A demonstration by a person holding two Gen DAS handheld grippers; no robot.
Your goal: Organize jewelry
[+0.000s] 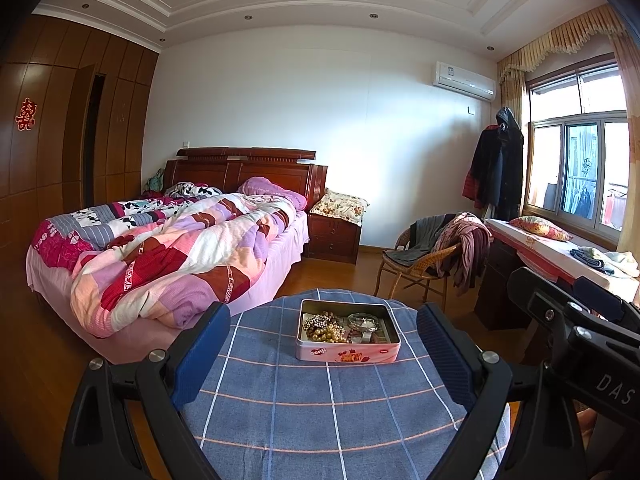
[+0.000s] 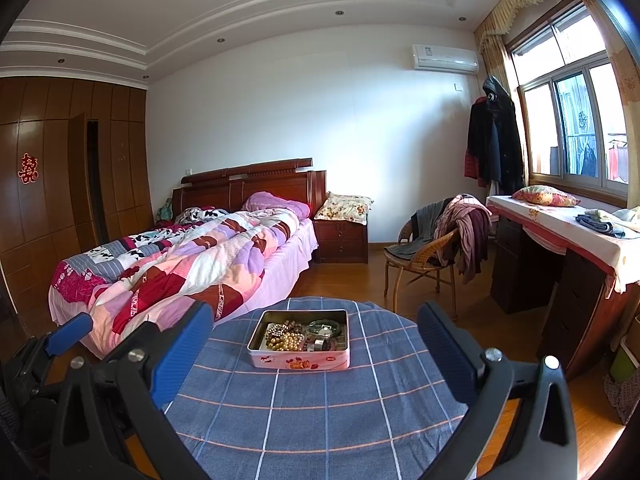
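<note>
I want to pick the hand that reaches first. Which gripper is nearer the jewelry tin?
Hard to call; roughly level. The left gripper has the jewelry tin ahead, slightly right of centre; the right gripper has it ahead, slightly left. Both open, short of it.

pink tin [image 1: 347,350] | lidless, flat on cloth | bead jewelry [image 1: 325,328] heaped inside

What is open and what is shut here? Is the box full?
Pink rectangular metal tin: lid off, holds beads.
Gold bead strand: heaped inside tin.
Left gripper: open, empty.
Right gripper: open, empty.
Brown wooden wardrobe door: ajar.
Patchwork quilt: rumpled.
</note>
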